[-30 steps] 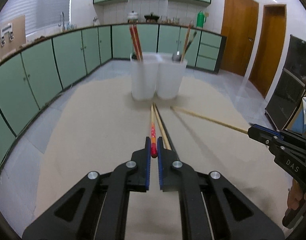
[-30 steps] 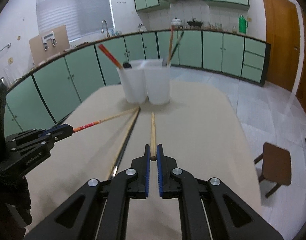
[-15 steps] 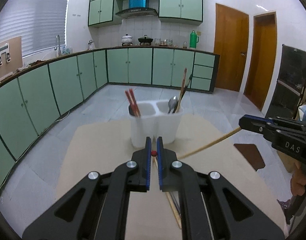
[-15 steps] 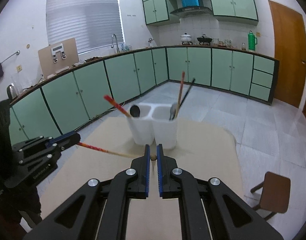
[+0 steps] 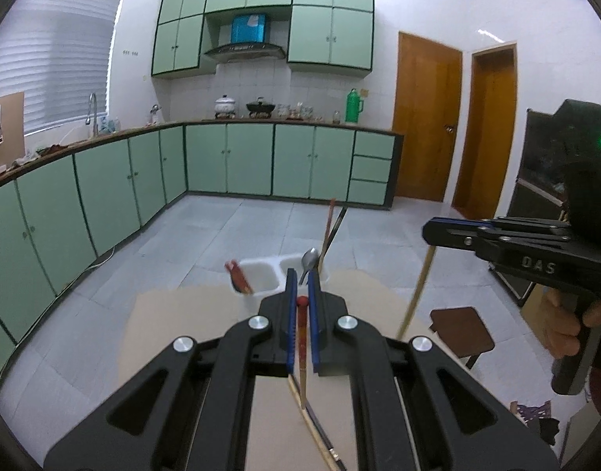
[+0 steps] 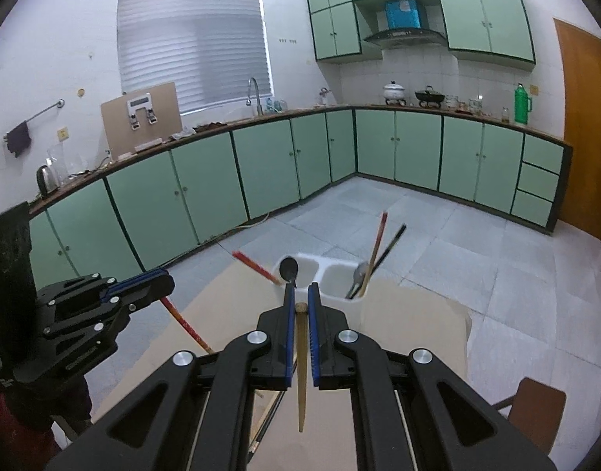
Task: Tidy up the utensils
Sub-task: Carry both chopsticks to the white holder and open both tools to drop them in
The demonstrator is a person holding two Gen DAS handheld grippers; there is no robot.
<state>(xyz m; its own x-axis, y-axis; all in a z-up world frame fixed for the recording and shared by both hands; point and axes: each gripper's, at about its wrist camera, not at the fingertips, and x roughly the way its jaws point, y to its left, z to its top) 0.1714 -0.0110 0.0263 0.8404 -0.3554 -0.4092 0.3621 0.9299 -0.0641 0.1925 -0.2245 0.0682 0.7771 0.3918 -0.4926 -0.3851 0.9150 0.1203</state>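
Observation:
My left gripper is shut on a red-topped chopstick that hangs down toward the table; it also shows in the right wrist view. My right gripper is shut on a plain wooden chopstick, seen hanging in the left wrist view. Both are held high above the table, short of the white two-compartment holder. The holder holds red chopsticks, a dark spoon, a metal spoon and more chopsticks.
Two more chopsticks lie on the beige table below the grippers. A brown stool stands right of the table. Green cabinets line the walls beyond the tiled floor.
Both grippers have lifted their chopsticks off the table and risen well above it. The chopsticks now hang nearly vertical, and the holder looks lower and smaller.

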